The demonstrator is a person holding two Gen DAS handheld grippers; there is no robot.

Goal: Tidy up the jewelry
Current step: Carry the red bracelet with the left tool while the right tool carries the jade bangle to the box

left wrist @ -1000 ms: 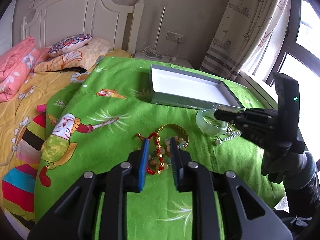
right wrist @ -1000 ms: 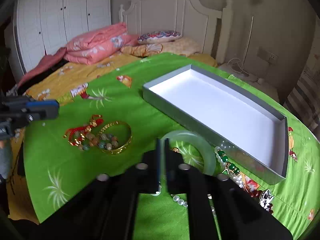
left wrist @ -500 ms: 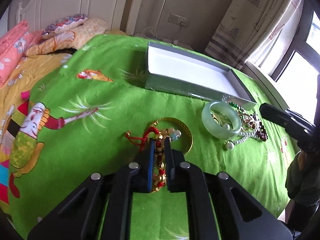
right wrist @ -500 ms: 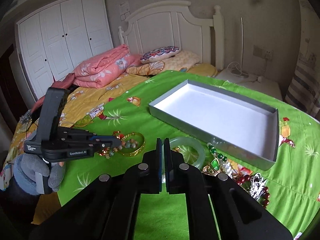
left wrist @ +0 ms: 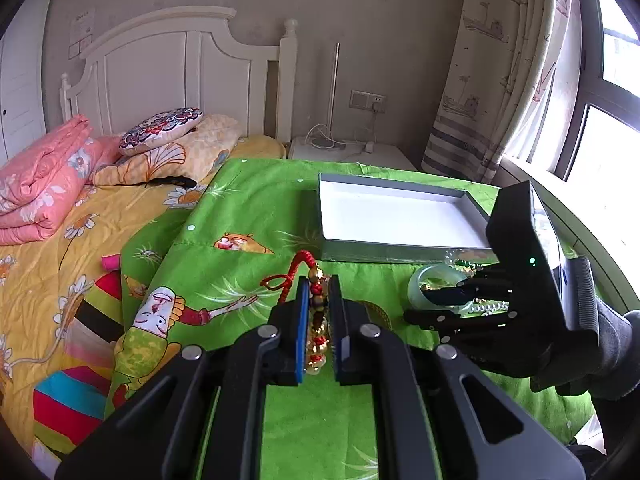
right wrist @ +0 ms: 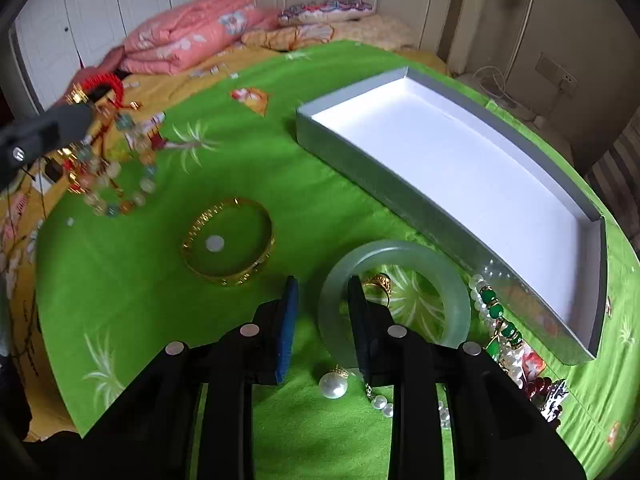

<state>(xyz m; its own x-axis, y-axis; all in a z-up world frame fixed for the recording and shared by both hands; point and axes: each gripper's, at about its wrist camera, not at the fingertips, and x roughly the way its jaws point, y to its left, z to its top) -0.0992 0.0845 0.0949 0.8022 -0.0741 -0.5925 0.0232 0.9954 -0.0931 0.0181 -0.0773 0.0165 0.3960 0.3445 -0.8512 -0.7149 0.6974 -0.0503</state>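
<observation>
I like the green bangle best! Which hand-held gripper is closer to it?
Right. The right hand-held gripper is open with its fingers straddling the bangle's rim. The left hand-held gripper is off to the side, shut on the beads.
</observation>
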